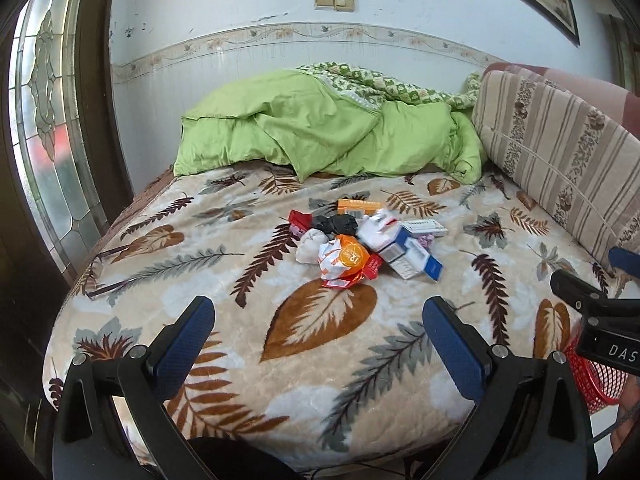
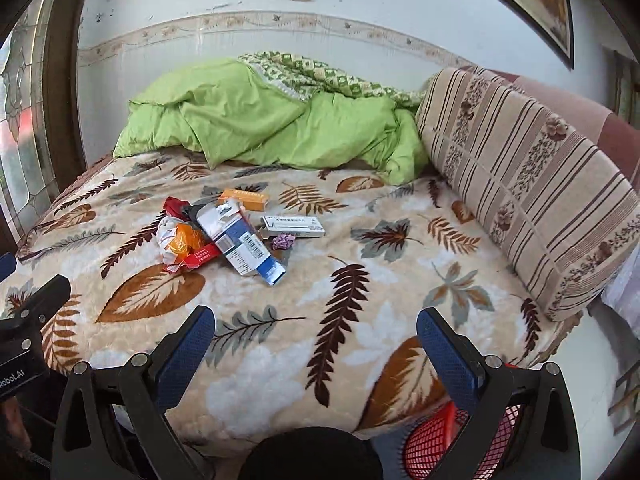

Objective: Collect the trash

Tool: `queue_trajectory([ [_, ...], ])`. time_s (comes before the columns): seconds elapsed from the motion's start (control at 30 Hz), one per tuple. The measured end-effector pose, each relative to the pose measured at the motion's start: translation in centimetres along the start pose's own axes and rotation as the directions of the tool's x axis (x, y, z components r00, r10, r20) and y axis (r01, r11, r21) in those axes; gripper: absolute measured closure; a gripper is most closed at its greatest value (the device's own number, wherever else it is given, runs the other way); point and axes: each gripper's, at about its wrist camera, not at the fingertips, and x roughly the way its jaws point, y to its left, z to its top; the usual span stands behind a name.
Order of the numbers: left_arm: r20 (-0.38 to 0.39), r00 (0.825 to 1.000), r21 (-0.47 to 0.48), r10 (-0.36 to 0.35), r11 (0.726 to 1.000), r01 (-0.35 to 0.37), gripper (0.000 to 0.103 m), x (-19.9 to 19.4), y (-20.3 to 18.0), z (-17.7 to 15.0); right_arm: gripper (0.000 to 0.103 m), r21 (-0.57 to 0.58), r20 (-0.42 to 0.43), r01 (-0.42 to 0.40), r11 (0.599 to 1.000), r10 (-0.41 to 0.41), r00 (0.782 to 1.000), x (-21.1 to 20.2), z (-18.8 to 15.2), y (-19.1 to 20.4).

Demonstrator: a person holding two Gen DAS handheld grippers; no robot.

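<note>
In your left wrist view, the trash pile (image 1: 368, 242) sits near the middle of the bed (image 1: 224, 368), on the leaf-print blanket, well apart from your left gripper (image 1: 318, 344), whose jaws stand wide apart over the bed's near edge with nothing between them. Behind the pile a green duvet (image 1: 320, 136) is bunched along the far edge, and a striped cushion (image 1: 560, 160) leans along the right edge; nothing lies between the jaws and the pile. The crumpled orange wrapper (image 1: 346, 260) is the piece nearest you, with the blue-and-white box (image 1: 416, 260) touching it on the right. Your right gripper (image 1: 600, 312) pokes in at the right side, above a red mesh basket (image 1: 596, 376) just off the bed's near right corner. In your right wrist view, the right gripper (image 2: 316, 352) also holds its jaws wide apart and empty over the near edge, the basket (image 2: 432, 440) directly below them. This view shows a small purple crumpled scrap (image 2: 283, 241) and a flat white box (image 2: 294, 226) more plainly, lying just right of the pile (image 2: 224, 232).
</note>
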Motion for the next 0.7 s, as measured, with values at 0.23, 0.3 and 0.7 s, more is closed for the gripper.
queue_trajectory([
  [0.23, -0.007, 1.0, 0.012, 0.003, 1.0, -0.003, 0.0, -0.7, -0.9, -0.3, 0.001, -0.004, 0.029, 0.024, 1.0, -0.024, 0.999, -1.5, -0.8, -0.6],
  [0.3, -0.007, 1.0, 0.012, 0.002, 1.0, -0.002, 0.0, -0.5, -1.0, -0.5, 0.001, -0.002, 0.028, 0.023, 1.0, -0.022, 0.999, -1.6, -1.0, -0.7],
  [0.7, -0.028, 1.0, 0.0, 0.004, 1.0, -0.004, 0.0, -0.7, -0.5, -0.6, 0.001, 0.004, -0.005, 0.014, 1.0, -0.014, 1.0, -1.3, -1.1, -0.6],
])
